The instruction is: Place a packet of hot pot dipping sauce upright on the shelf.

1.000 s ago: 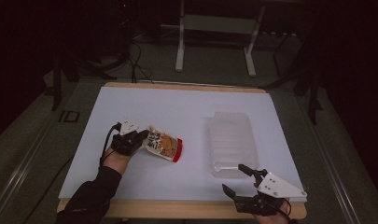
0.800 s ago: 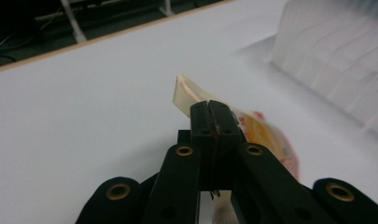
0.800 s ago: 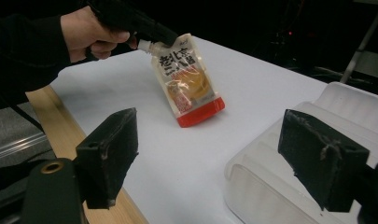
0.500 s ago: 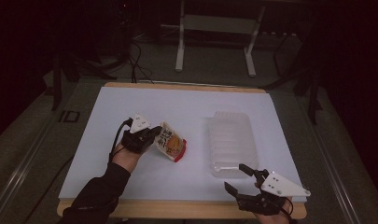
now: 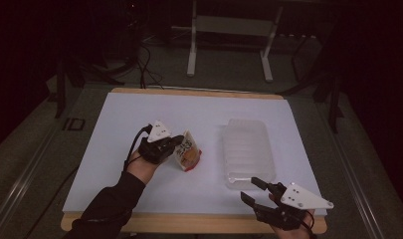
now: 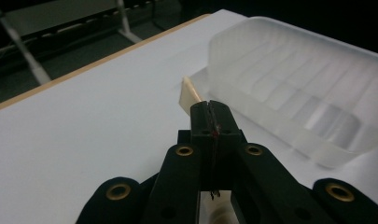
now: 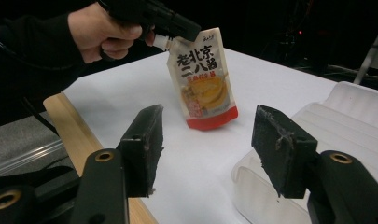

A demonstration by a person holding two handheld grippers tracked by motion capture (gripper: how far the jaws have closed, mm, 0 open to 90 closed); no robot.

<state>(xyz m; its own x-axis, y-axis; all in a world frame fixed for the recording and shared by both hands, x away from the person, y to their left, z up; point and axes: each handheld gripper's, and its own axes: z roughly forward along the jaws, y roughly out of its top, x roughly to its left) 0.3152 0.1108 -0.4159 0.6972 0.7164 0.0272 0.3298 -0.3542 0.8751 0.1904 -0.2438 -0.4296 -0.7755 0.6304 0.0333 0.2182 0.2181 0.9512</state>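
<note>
The left gripper [image 5: 175,143] hangs over the white table [image 5: 114,124], jaws clamped on the top edge of a sauce pouch [image 5: 187,153] — glossy, cream with a red base, printed 老北京二八酱. At four o'clock, the right gripper [image 5: 253,189] gapes wide, holding nothing, beside a ribbed translucent plastic tray [image 5: 246,149].

Both grippers are black, each topped by a pale grey three-cornered plate; the left gripper [image 5: 175,143] trails a black cable. Brass-ringed screw holes dot the right gripper [image 7: 206,140], whose pads look scuffed. A dark sleeve [image 5: 107,206] covers the forearm at lower left.
</note>
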